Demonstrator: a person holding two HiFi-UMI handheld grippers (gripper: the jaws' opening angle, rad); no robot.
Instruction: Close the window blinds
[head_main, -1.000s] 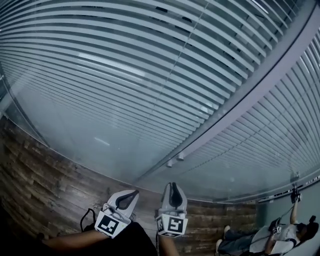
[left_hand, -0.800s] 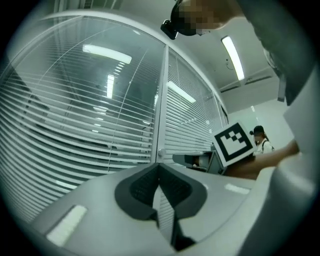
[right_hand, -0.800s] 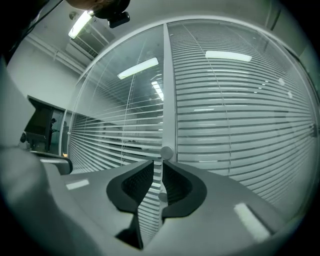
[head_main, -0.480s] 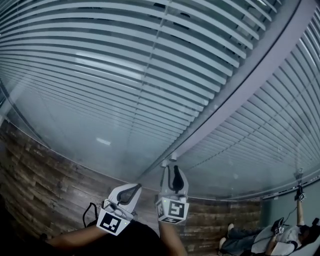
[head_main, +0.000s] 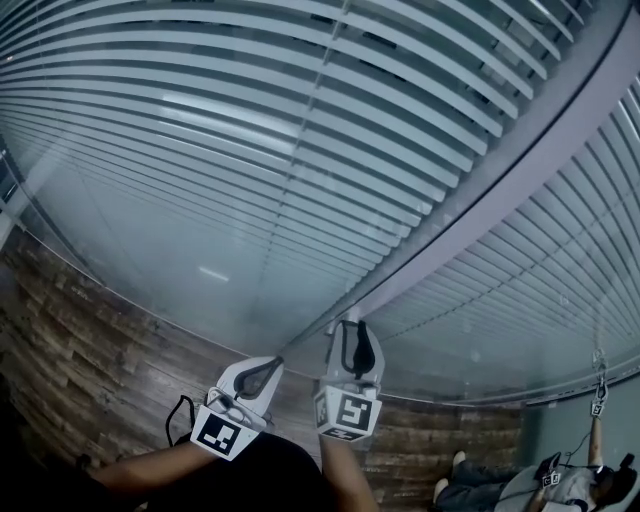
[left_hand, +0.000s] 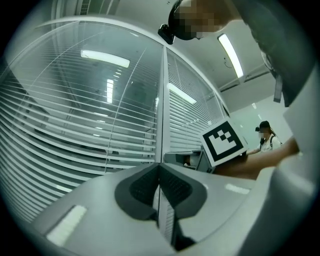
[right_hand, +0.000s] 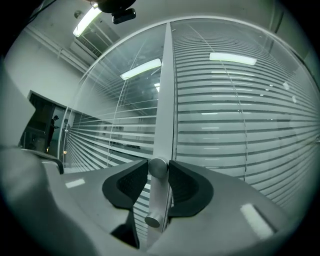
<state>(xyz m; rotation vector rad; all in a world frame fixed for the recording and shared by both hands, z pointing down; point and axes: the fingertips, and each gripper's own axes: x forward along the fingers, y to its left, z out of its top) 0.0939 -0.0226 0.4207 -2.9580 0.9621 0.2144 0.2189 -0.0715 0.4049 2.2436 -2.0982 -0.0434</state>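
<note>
Our right gripper (head_main: 352, 328) is at the grey post (head_main: 500, 170) between the two glass panes. Its jaws have just been opening and now stand spread on either side of a round knob (right_hand: 158, 167) on that post, which sits close between the pads. Our left gripper (left_hand: 159, 166) hangs just beside the right one, its jaws pressed together on nothing. The blinds (head_main: 250, 140) behind the glass cover both panes, their slats lying flat with gaps between them.

No writing, number, label or brand can be read anywhere here.
</note>
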